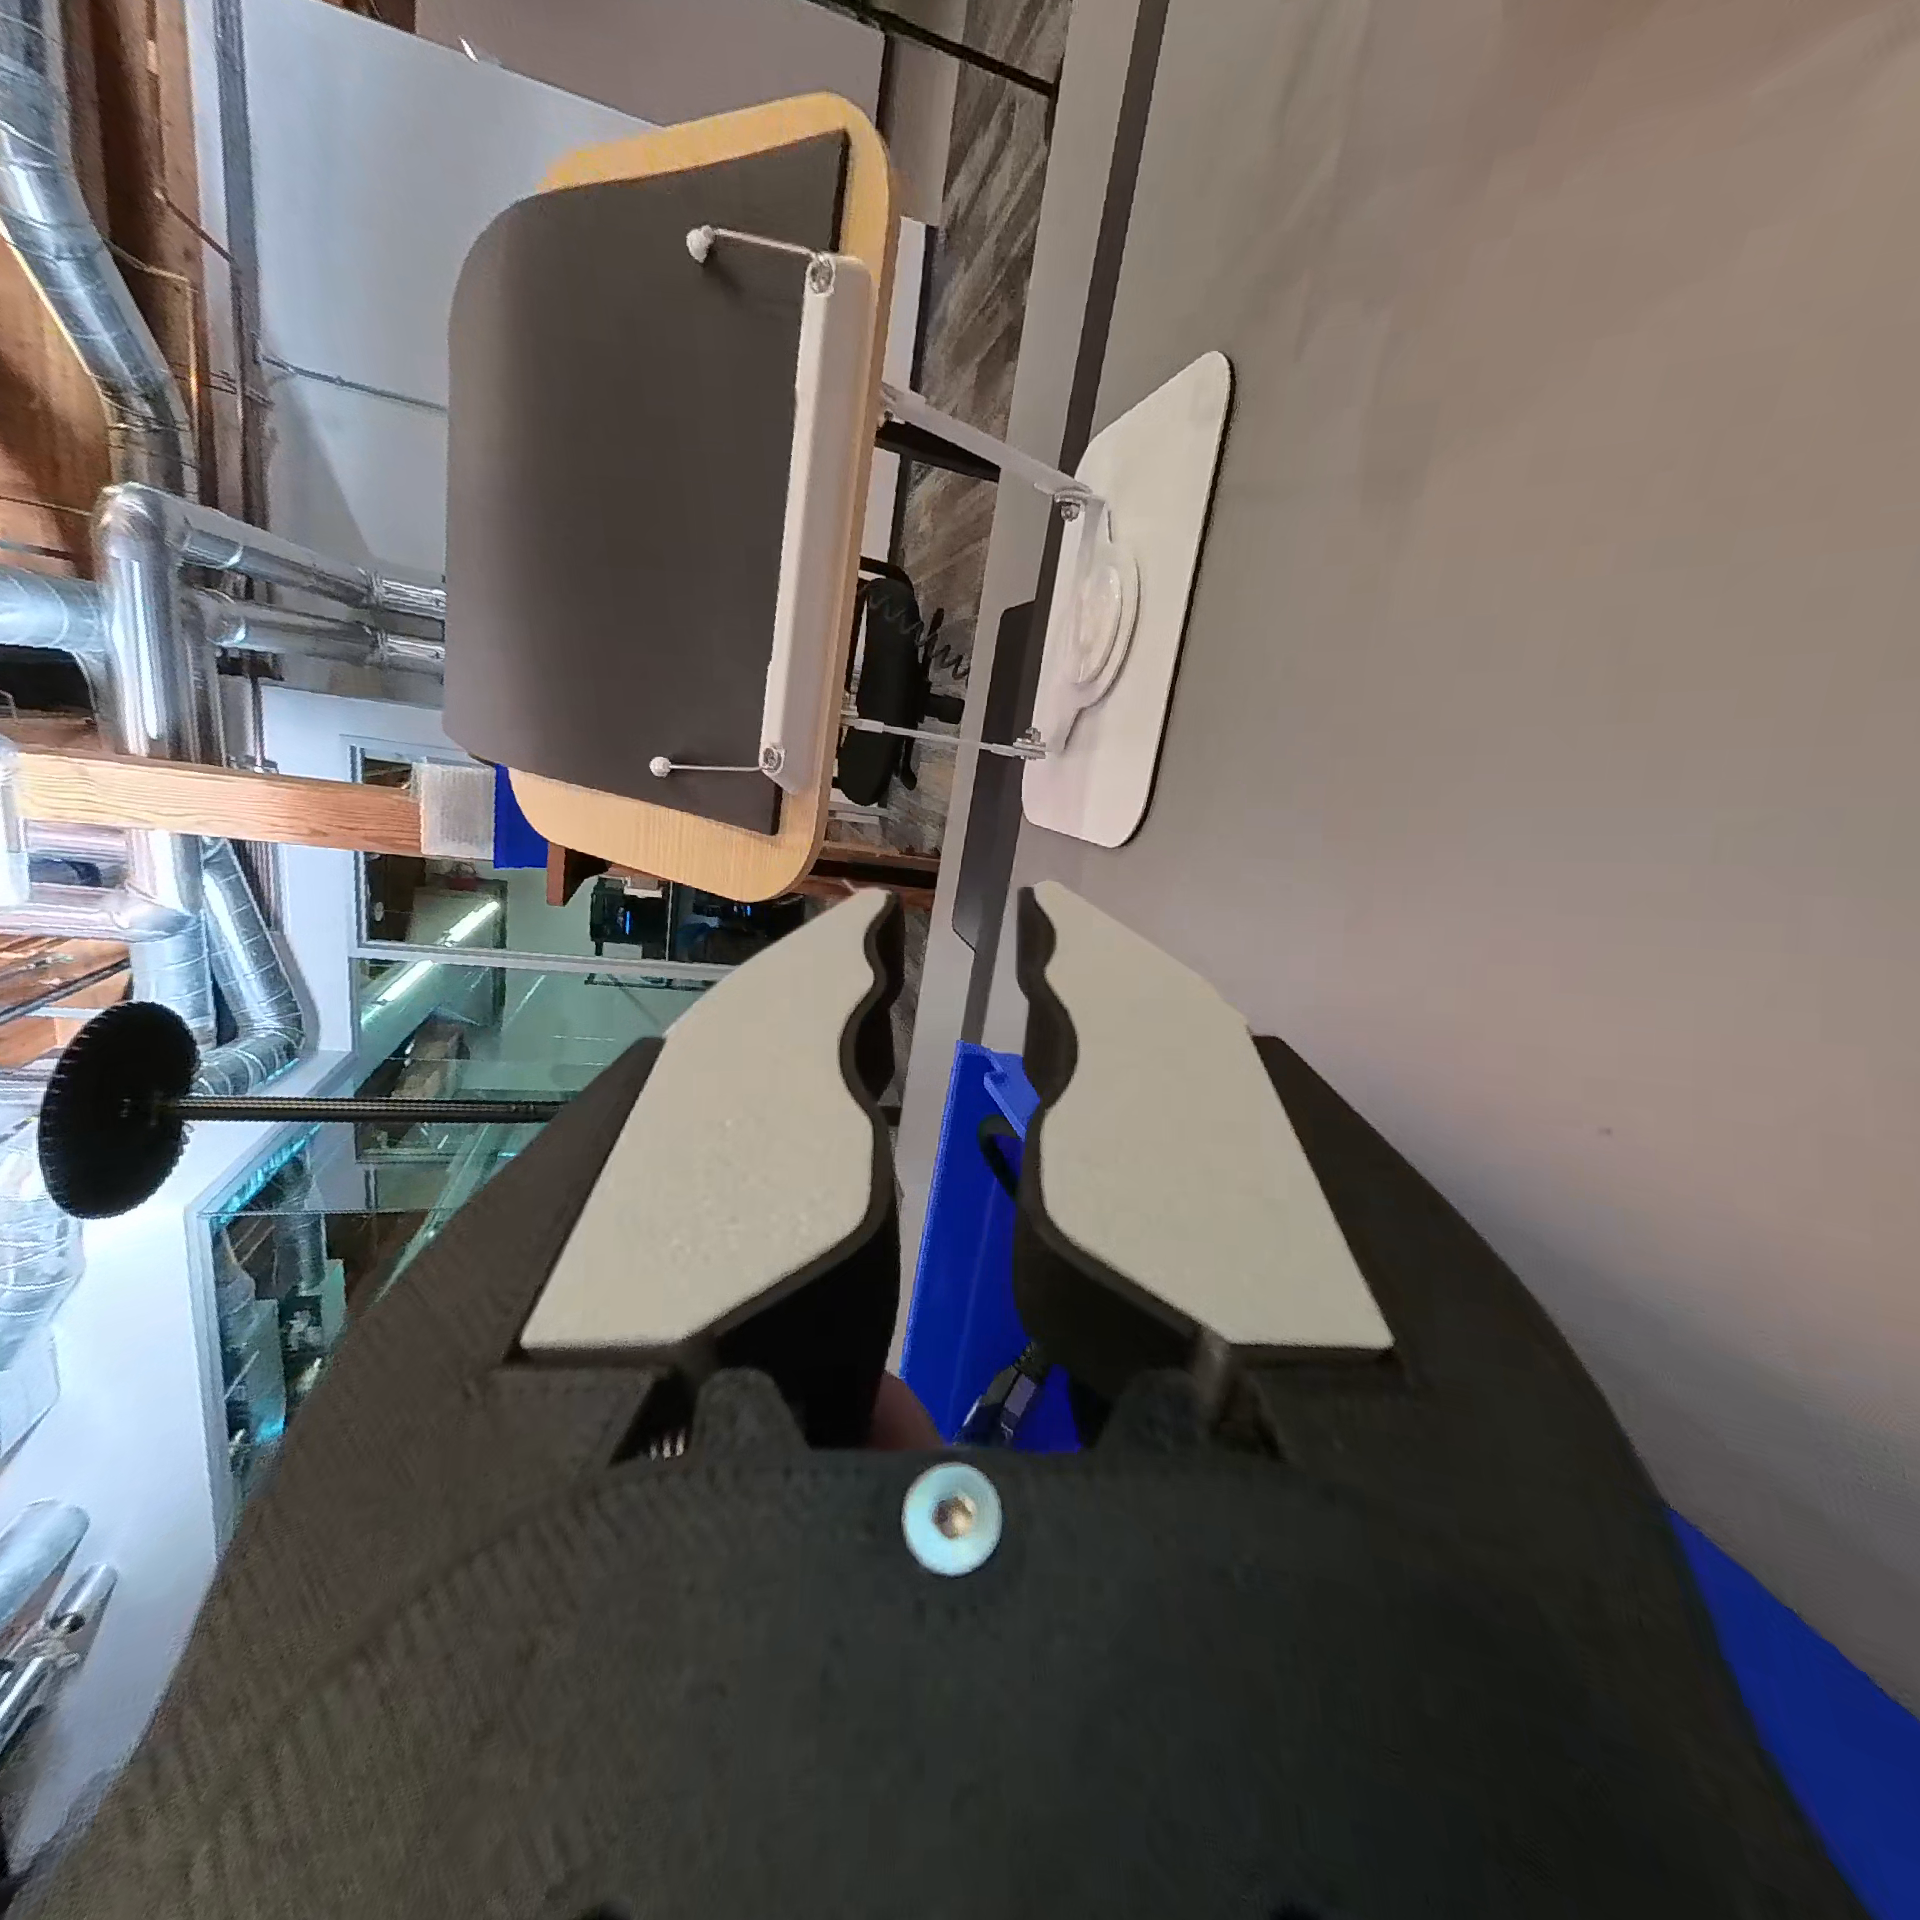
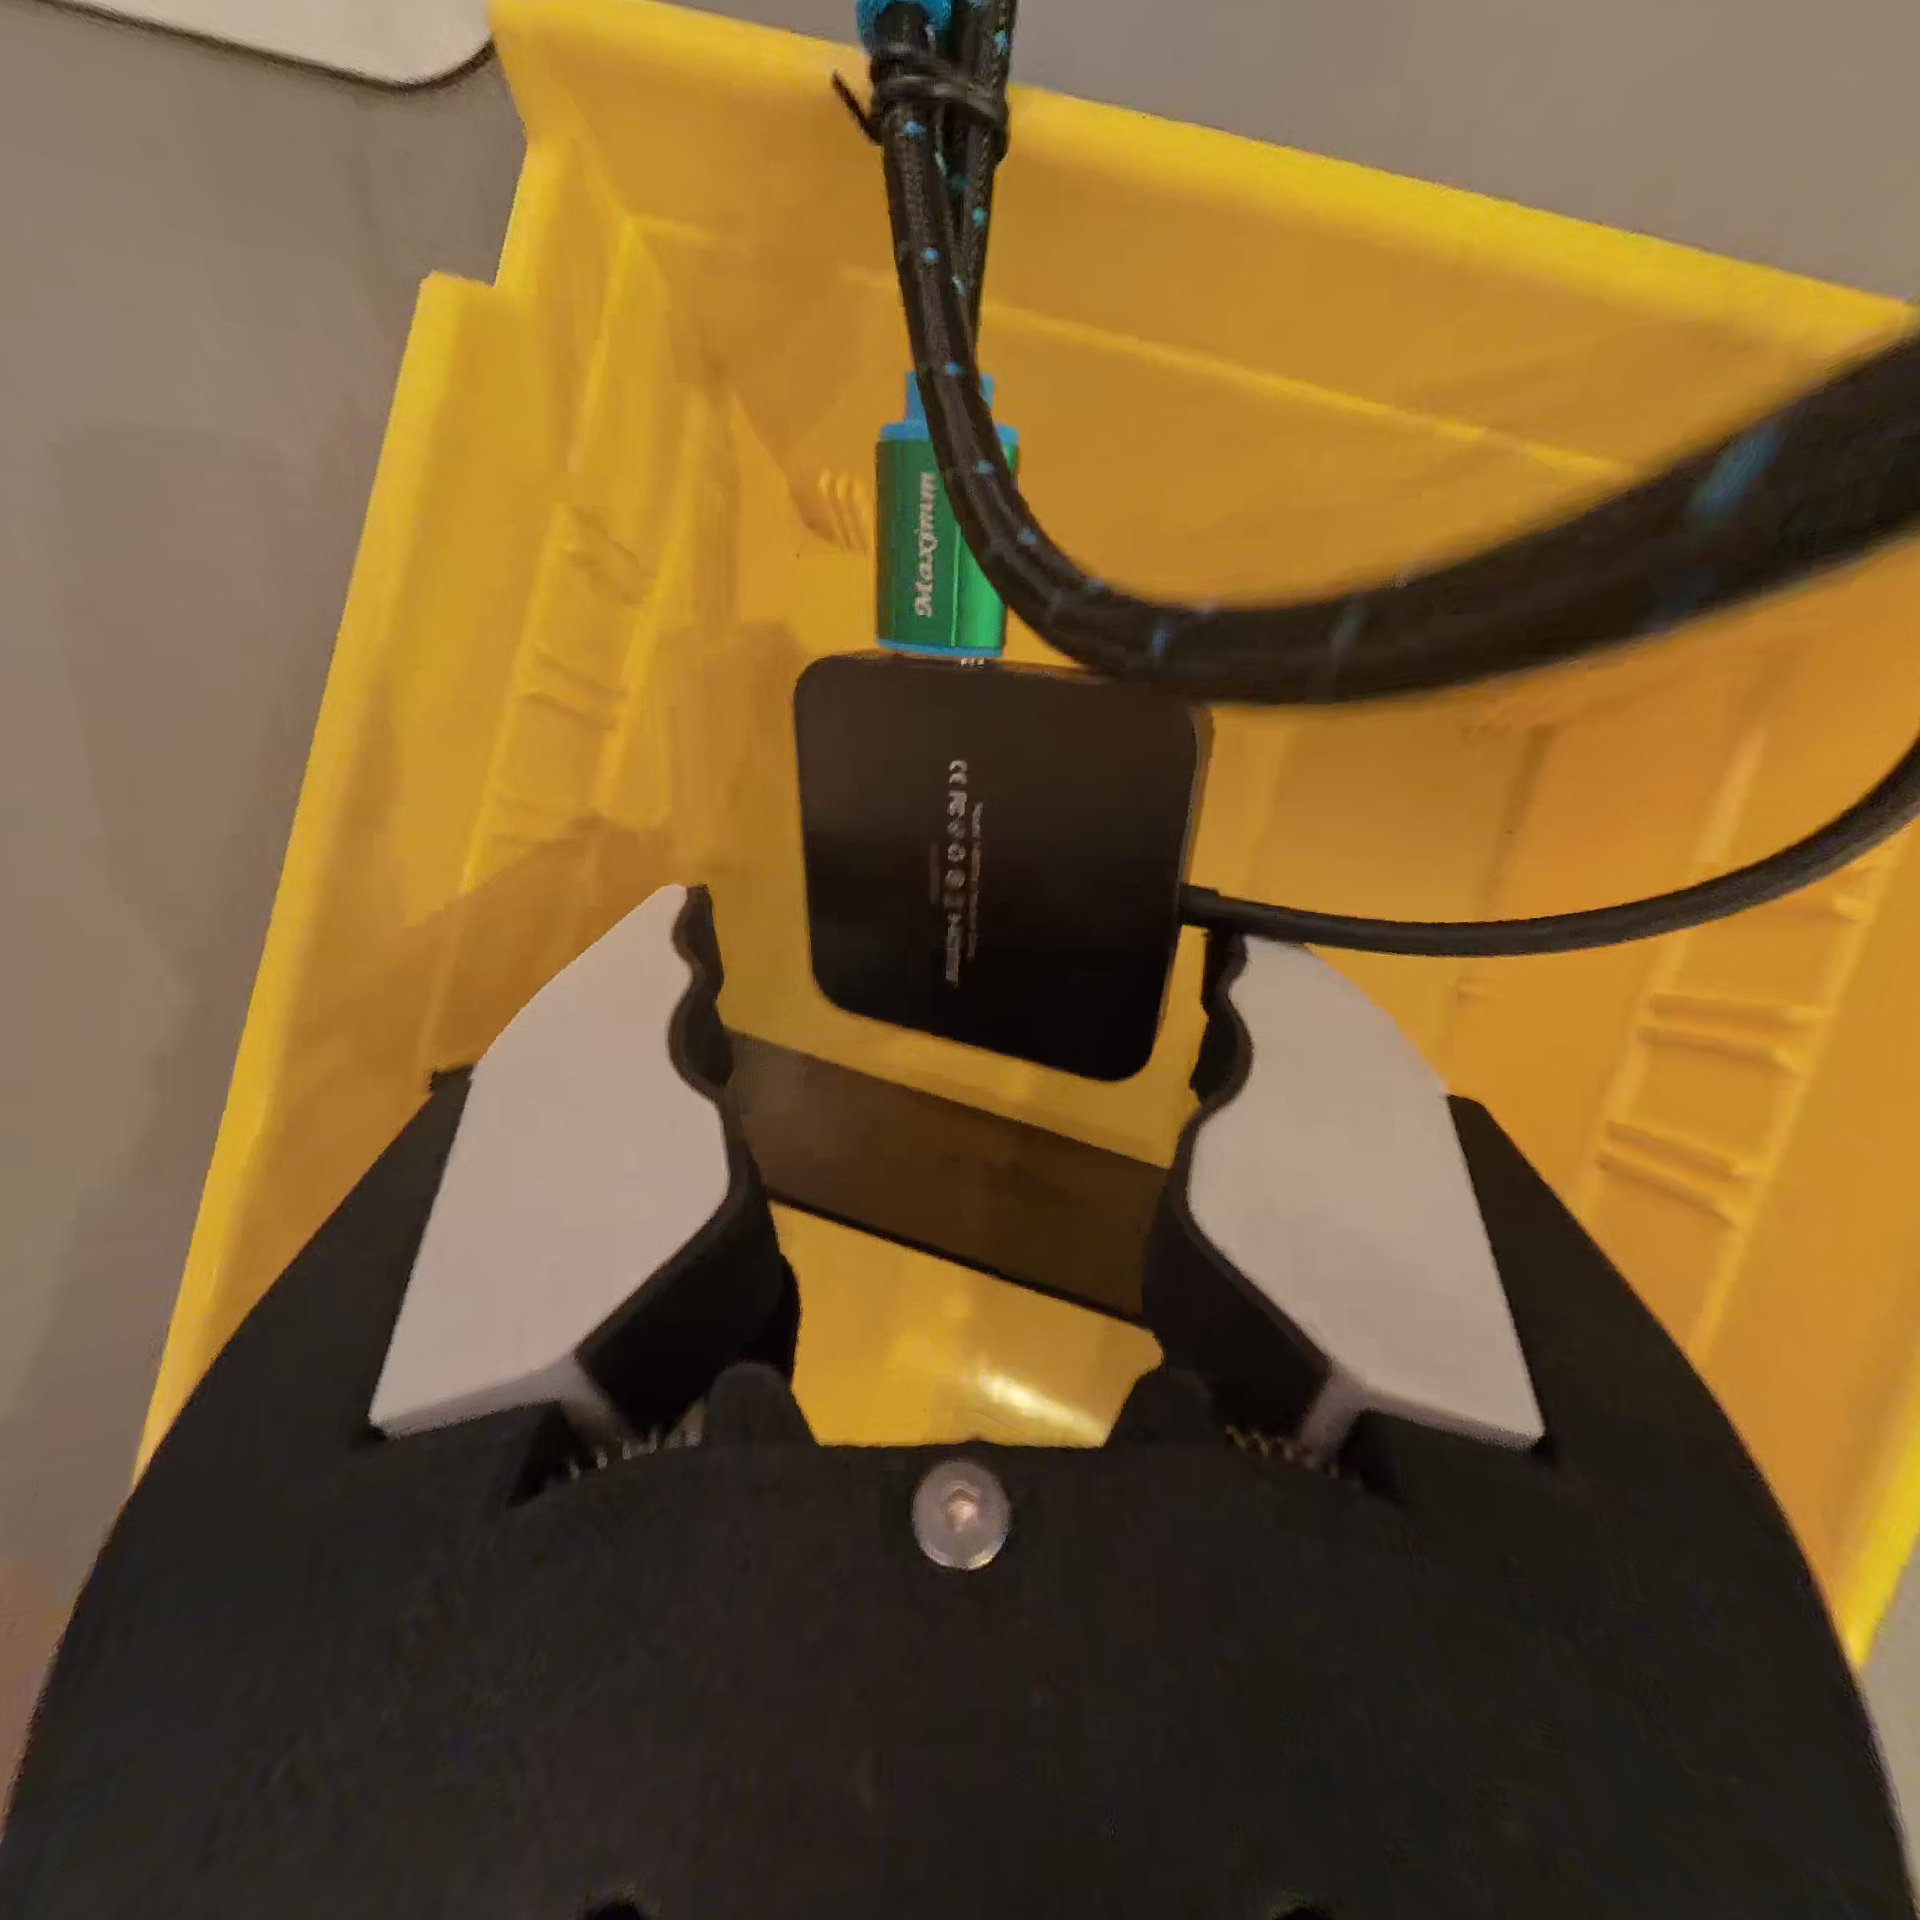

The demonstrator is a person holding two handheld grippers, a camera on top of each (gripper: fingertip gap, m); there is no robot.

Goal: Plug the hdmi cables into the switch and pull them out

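1. Right wrist view, centre frame — the black switch (image 2: pixel 997 862) lies in a yellow bin (image 2: pixel 1351 416), and a green plug (image 2: pixel 940 540) sits against its far edge, apparently plugged in.
2. A braided cable (image 2: pixel 1299 613) sweeps across from the right; a thinner black lead (image 2: pixel 1507 925) leaves the switch's right side.
3. So by my read at least one cable is in — any others, and the pulling out, are still to come.
4. The right gripper (image 2: pixel 961 997) has its jaws wide, straddling the near end of the switch; whether they touch it, I cannot tell.
5. Left wrist view: the left gripper (image 1: pixel 956 935) has its jaws narrowly parted and holds nothing, out over the grey table (image 1: pixel 1558 623), with a blue bin (image 1: pixel 966 1247) behind the gap.
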